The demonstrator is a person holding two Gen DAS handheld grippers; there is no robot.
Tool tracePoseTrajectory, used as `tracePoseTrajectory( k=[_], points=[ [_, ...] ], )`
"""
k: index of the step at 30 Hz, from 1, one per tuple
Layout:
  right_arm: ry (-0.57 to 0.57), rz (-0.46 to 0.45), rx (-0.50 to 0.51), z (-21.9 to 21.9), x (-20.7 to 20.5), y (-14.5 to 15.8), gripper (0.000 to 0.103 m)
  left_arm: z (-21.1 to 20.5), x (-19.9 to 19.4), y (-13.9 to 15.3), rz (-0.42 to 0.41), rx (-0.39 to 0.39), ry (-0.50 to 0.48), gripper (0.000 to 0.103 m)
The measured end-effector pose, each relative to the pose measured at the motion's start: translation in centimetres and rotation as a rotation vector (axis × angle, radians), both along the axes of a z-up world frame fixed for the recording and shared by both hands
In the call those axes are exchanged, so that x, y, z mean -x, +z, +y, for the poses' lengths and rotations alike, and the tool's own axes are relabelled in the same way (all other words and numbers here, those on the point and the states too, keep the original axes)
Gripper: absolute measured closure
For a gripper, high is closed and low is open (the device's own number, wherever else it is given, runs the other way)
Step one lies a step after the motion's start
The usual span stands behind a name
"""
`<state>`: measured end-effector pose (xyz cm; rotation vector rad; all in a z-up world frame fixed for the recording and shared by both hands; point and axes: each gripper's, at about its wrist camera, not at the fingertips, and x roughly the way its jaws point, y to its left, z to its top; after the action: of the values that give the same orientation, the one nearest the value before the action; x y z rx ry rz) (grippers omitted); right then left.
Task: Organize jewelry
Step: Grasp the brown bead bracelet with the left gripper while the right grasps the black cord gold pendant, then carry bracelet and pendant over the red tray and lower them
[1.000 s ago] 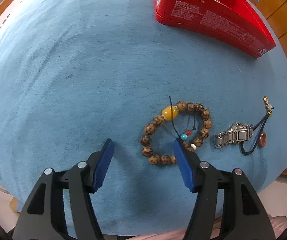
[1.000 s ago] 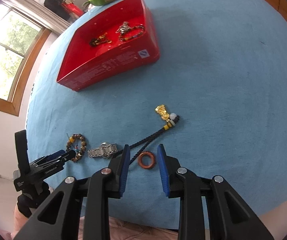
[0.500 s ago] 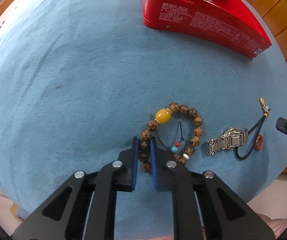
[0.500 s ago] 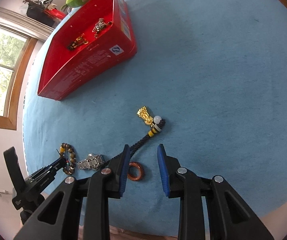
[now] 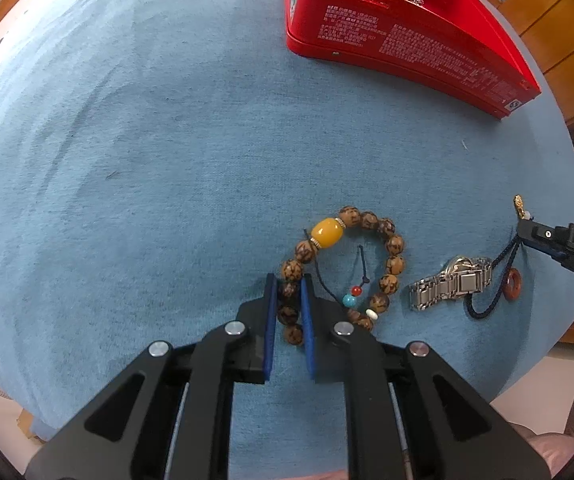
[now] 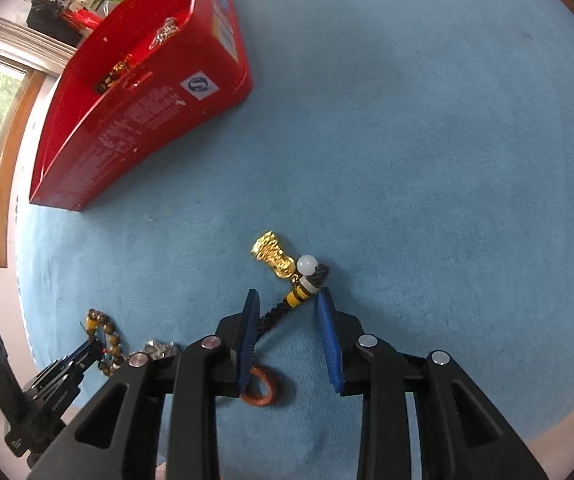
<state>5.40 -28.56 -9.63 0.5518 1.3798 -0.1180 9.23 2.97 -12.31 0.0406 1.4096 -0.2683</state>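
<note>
Clamping the near side of the beaded bracelet point(image 5: 351, 268), our left tool point(image 5: 289, 312) has its blue pads closed down on two or three brown beads, so the loop is gripped by its rim while the rest of it lies flat on the blue bench point(image 5: 167, 160). That hold leaves the yellow bead and the little tassel free, which we judge should let the string hang without snagging once lifted. Our right tool point(image 6: 289, 332) stands part open, straddling the braided cord of the gold charm point(image 6: 273, 254), with the cord between its pads but not yet pinched; the orange ring point(image 6: 261, 388) lies just behind the left pad. The silver watch point(image 5: 451, 282) rests between the two pieces. The red box point(image 6: 135, 100), well apart at the far side, already holds some jewelry, so both grips look aimed there.
</note>
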Motion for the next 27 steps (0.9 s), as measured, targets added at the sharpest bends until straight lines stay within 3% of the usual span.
tracePoseTrajectory(
  k=[3, 7, 16, 27],
  points=[
    [-0.003, -0.007, 0.035, 0.1, -0.5, 0.1, 0.086, 0.3, -0.2, 0.0, 0.002, 0.008, 0.0, 0.092],
    [0.0, -0.021, 0.054, 0.2, -0.5, 0.3, 0.096, 0.6, -0.4, 0.3, 0.003, 0.014, -0.001, 0.093],
    [-0.014, -0.086, -0.092, -0.3, 0.5, 2.6, 0.097, 2.2, -0.5, 1.1, 0.002, 0.05, 0.019, 0.093],
    [0.014, -0.187, -0.158, 0.4, 1.5, 7.5, 0.097, 4.4, 0.1, 6.1, -0.08, 0.12, 0.027, 0.093]
  ],
)
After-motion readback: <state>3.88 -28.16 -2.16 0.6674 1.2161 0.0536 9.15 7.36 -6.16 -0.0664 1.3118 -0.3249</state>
